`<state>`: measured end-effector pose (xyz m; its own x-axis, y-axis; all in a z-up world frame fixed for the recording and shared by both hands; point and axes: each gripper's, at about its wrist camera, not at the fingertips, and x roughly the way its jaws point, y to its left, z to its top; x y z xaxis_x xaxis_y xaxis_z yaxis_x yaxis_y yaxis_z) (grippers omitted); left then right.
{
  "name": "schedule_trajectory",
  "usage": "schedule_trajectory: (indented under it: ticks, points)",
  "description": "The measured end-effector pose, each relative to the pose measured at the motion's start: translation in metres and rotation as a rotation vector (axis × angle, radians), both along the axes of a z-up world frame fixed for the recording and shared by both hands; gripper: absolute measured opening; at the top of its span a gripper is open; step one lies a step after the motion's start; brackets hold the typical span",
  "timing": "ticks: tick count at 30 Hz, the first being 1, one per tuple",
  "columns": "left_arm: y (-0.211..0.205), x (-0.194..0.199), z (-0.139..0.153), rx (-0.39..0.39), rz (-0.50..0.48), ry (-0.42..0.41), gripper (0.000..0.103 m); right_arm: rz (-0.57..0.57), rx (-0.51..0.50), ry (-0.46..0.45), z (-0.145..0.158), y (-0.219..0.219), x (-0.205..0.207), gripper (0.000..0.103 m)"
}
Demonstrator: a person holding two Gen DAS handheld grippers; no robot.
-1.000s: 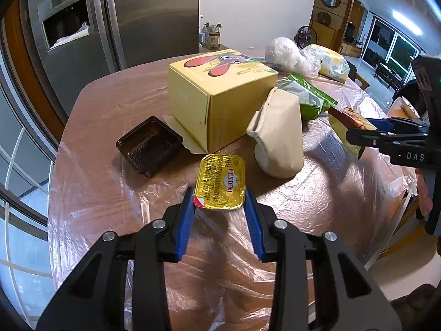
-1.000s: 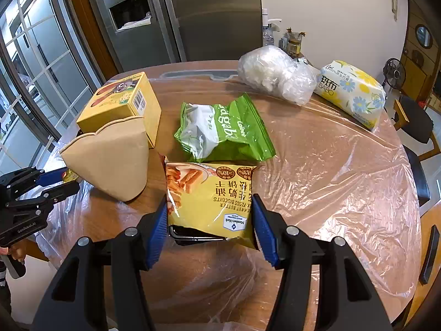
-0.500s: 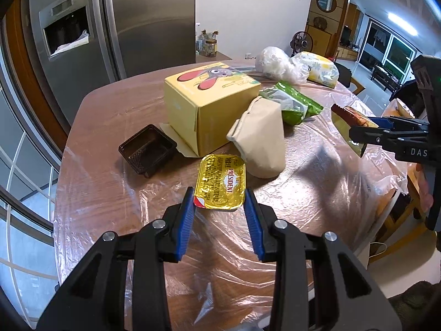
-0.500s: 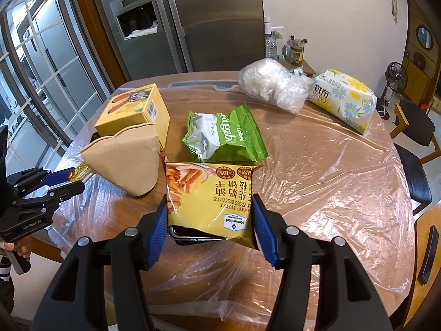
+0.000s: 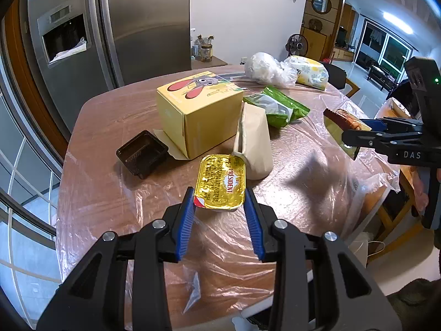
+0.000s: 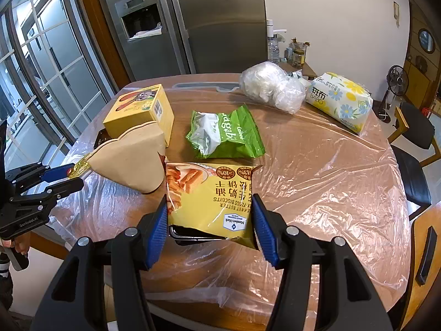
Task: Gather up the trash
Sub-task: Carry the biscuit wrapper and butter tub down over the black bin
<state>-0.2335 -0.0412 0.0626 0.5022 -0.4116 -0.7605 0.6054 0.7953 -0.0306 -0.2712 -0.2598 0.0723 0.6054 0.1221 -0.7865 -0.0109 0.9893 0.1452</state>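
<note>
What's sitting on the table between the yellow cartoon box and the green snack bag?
A tan paper pouch stands between the yellow box and the green bag; the left wrist view shows it best.

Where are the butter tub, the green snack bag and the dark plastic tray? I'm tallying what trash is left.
butter tub [image 5: 220,183]: left wrist view, middle of its gold foil lid.
green snack bag [image 6: 228,135]: right wrist view, centre of its crumpled front.
dark plastic tray [image 5: 142,153]: left wrist view, its hollow inside.
</note>
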Motion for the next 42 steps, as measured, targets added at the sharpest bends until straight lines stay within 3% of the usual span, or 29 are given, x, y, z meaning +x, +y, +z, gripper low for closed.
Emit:
schedule_trajectory:
  ticks: [15, 27, 42]
  points:
    - [0.016, -0.029, 0.011, -0.029, 0.018, -0.003, 0.038, 0.034, 0.016, -0.018, 0.012, 0.006, -0.034, 0.056]
    - [0.006, -0.060, 0.007, -0.019, -0.050, 0.024, 0.038, 0.085, 0.021, -0.011, 0.018, 0.014, -0.072, 0.056]
    - [-0.005, -0.095, 0.002, -0.011, -0.125, 0.058, 0.038, 0.148, 0.032, 0.055, 0.004, 0.022, -0.107, 0.056]
